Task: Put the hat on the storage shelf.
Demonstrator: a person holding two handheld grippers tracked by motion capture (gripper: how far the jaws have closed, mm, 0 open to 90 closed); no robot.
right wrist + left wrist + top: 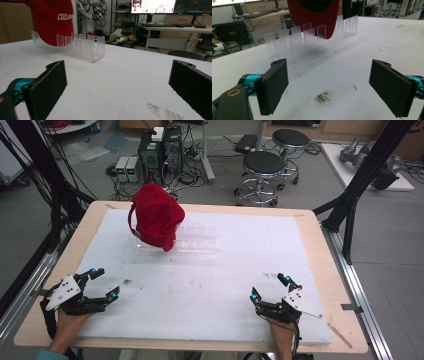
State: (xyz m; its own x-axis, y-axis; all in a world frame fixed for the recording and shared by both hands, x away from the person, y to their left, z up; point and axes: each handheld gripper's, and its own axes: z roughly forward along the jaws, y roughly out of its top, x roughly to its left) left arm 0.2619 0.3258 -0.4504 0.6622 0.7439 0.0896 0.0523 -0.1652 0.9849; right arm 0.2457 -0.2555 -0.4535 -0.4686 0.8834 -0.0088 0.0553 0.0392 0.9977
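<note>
Both grippers sit at the near edge of the white surface (210, 285), well short of the clear rack (192, 240): left gripper (106, 283) near-left of it, right gripper (270, 287) near-right. Fingers (273, 85) on the left are released, spread wide, nothing between them; same on the right, fingers (47, 87) apart and empty. Between them and the rack is bare surface with a few dirt smudges (323, 97). Next out is the rack itself, a row of thin upright acrylic tabs. The red cap (156, 216) sits on the rack's left end, perched over the tabs and leaning, brim side down toward the near side; white lettering (65, 16) shows on it in the right gripper view. Risks as I see them: the rack looks light and unanchored, so pulling the cap sideways would likely drag or tip it. Soft fabric may fold and slip out of a one-sided pinch. Clear tabs are hard to see, so an approach from either side could clip one. Safer guess: lift straight up, other gripper steadying the rack.
</note>
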